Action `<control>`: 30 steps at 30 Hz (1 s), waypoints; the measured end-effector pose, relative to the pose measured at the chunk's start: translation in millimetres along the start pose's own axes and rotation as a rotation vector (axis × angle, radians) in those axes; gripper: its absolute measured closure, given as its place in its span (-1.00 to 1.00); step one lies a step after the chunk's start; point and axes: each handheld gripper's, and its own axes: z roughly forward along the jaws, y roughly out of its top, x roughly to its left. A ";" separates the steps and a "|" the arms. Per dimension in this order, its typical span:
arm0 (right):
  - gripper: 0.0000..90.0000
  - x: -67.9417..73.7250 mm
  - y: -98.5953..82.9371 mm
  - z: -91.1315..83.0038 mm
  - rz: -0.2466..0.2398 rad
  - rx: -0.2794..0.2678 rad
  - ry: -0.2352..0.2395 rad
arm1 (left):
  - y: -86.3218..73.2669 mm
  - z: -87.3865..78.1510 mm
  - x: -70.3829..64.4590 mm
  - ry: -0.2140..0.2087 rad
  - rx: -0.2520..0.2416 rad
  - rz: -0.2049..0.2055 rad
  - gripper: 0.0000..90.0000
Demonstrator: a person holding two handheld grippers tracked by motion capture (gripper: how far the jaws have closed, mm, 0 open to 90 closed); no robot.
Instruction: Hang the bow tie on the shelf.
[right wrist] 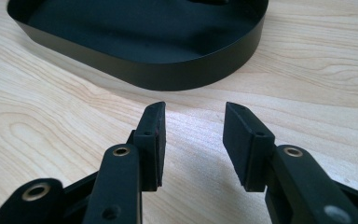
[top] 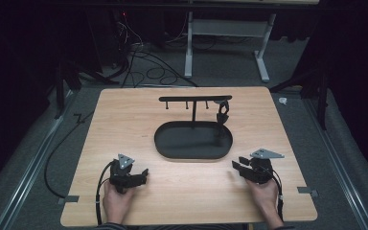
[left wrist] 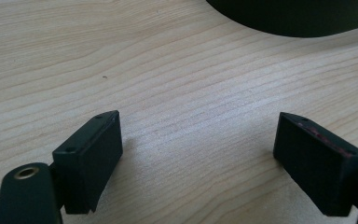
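Note:
A black oval tray (top: pixel 172 148) sits mid-table, with a thin post rising to a black crossbar (top: pixel 195 98) that has short pegs. A small dark object (top: pixel 223 114) hangs from the bar's right end. My left gripper (top: pixel 141 178) rests near the front left of the table, held by a hand, jaws wide apart and empty (left wrist: pixel 198 149). My right gripper (top: pixel 238 164) sits at the front right, pointing toward the tray; its jaws stand open with nothing between them (right wrist: pixel 193 135). The tray's wall (right wrist: pixel 168 77) is just ahead of them.
The light wooden table (top: pixel 124 120) stands on grey carpet. Cables (top: pixel 143 67) and a white table frame (top: pixel 220 43) lie beyond its far edge. Black cables trail from both grippers toward the front edge.

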 end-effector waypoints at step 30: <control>0.26 10.3 -6.0 18.1 -0.085 0.053 -0.095 | 0.0 -0.1 0.0 0.000 0.001 0.000 -0.65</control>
